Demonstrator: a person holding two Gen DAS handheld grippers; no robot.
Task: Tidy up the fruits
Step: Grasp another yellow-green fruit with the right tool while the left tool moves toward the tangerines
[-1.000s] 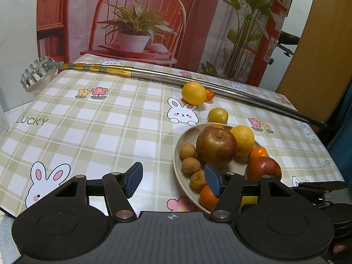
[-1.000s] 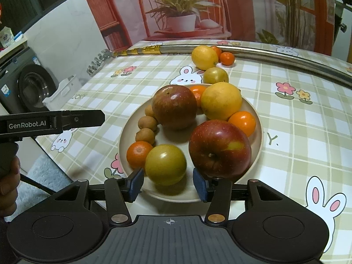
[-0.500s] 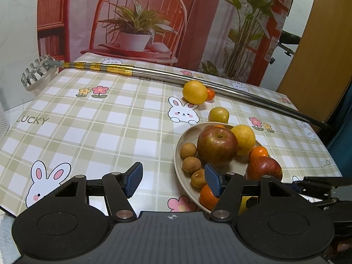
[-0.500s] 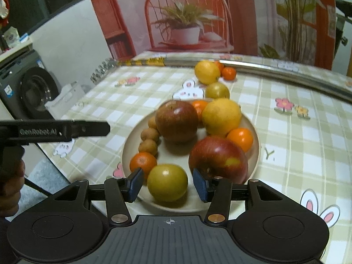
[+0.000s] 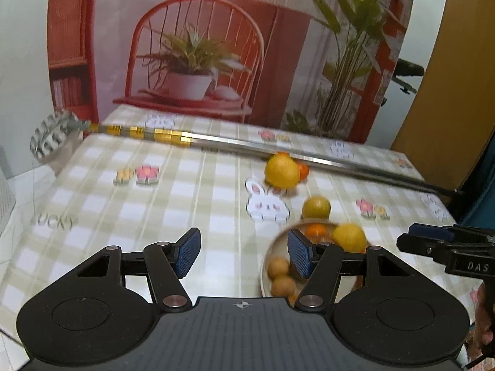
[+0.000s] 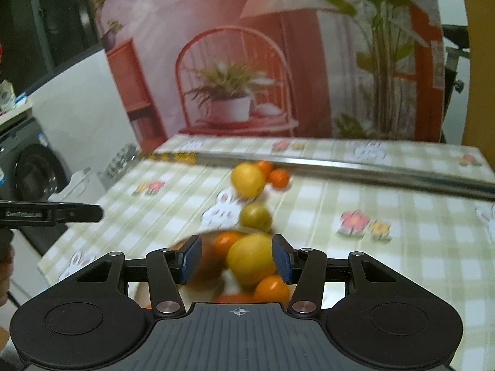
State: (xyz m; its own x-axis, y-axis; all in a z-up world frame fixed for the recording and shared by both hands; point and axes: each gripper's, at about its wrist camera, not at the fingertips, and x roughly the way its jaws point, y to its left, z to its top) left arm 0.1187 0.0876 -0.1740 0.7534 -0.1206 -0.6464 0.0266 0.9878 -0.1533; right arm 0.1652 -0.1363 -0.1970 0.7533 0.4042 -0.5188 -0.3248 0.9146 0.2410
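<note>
soft indoor light, motion blur on both views, fisheye bending at edges, dark corners

Black two-finger grippers (image 5: 243,252) — ribbed blue pads (image 6: 191,258), silver pivot screws

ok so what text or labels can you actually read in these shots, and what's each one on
"LUCKY", blurred but legible, printed on the tablecloth.
"DAS" on the side of the right tool, left wrist view.
White lettering on the left tool, right wrist view: too blurred to read.
Labels on the washing machine: too small to read.
</note>
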